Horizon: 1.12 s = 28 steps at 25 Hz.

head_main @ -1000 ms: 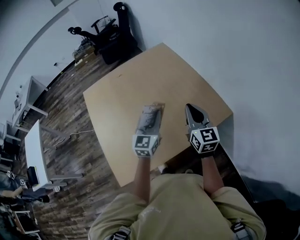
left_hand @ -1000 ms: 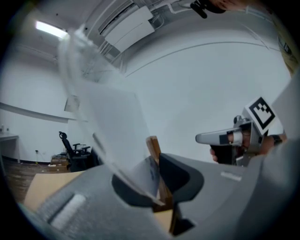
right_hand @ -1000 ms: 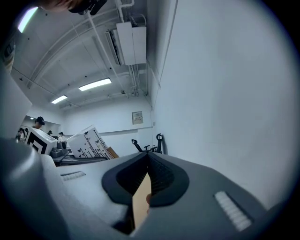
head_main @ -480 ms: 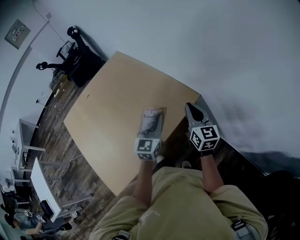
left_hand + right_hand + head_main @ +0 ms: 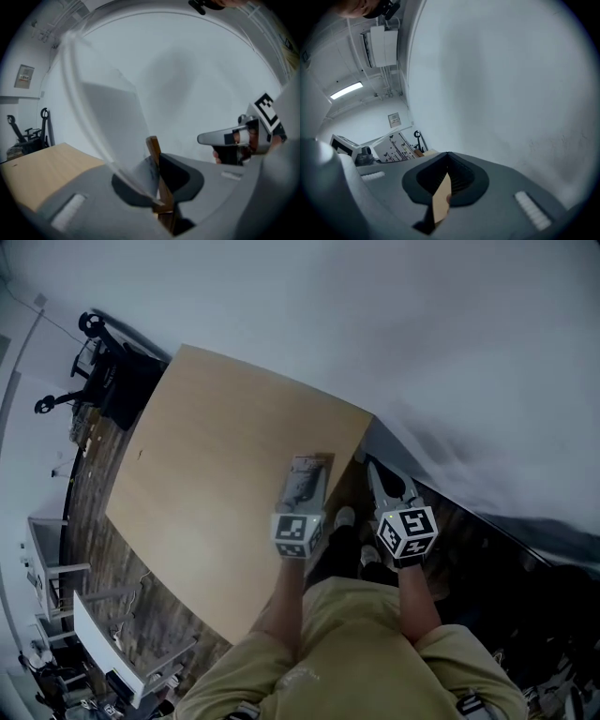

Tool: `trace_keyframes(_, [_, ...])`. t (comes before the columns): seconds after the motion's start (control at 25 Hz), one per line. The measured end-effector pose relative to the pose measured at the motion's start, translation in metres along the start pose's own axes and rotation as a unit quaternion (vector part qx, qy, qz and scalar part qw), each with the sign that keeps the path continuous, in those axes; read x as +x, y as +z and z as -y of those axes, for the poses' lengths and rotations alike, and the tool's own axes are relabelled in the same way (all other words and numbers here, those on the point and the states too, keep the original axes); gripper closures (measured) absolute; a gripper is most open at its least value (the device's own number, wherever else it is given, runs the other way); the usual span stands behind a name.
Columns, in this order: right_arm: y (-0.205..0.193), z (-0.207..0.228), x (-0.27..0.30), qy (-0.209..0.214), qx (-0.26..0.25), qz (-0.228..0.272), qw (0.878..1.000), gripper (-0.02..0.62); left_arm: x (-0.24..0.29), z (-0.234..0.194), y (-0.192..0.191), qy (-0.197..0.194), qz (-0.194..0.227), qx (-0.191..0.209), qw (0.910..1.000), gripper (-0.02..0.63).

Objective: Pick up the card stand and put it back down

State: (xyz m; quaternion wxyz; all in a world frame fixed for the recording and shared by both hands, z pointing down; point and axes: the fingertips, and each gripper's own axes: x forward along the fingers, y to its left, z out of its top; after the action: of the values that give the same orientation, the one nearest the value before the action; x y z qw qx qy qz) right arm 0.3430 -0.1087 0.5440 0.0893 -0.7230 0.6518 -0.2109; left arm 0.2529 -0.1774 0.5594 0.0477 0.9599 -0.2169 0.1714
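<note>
The card stand is a clear sheet set in a thin wooden base. My left gripper is shut on it and holds it in the air over the right edge of the light wooden table. In the left gripper view the wooden base is pinched between the jaws, and the clear sheet rises to the upper left. My right gripper hangs just right of the table's edge with its jaws together and nothing in them. It also shows at the right of the left gripper view.
A white wall stands close beyond the table's far and right sides. Dark chairs or gear sit at the far left corner, and white desks stand on the wooden floor at lower left. The person's shoes are beside the table's edge.
The view has swung, so the table now lies further left in it. Both grippers have shifted right relative to it; the right one is now past its edge. The left still holds the stand.
</note>
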Motion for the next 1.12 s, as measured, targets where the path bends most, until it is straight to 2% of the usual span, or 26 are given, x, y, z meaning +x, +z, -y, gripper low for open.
trace_keyframes(0.12, [-0.041,0.026,0.014,-0.027,0.02,-0.028,0.999,0.589,0.037,-0.012,-0.026,-0.019,-0.017,0.005,0.9997,0.561])
trace_keyframes(0.28, [-0.089,0.045,0.027,-0.046,0.01,-0.06,0.997,0.589,0.079,-0.021,-0.059,-0.042,-0.036,0.023,0.9982,0.561])
trace_keyframes(0.56, [-0.15,0.067,0.055,-0.082,0.059,-0.084,0.991,0.589,0.127,-0.035,-0.121,-0.071,-0.075,0.046,0.9936,0.561])
trace_keyframes(0.88, [-0.187,0.082,0.054,-0.114,0.072,-0.103,0.986,0.589,0.15,-0.037,-0.162,-0.081,-0.098,0.069,0.9895,0.561])
trace_keyframes(1.12, [-0.185,0.083,0.063,-0.114,0.075,-0.102,0.985,0.589,0.167,-0.036,-0.178,-0.072,-0.114,0.085,0.9872,0.558])
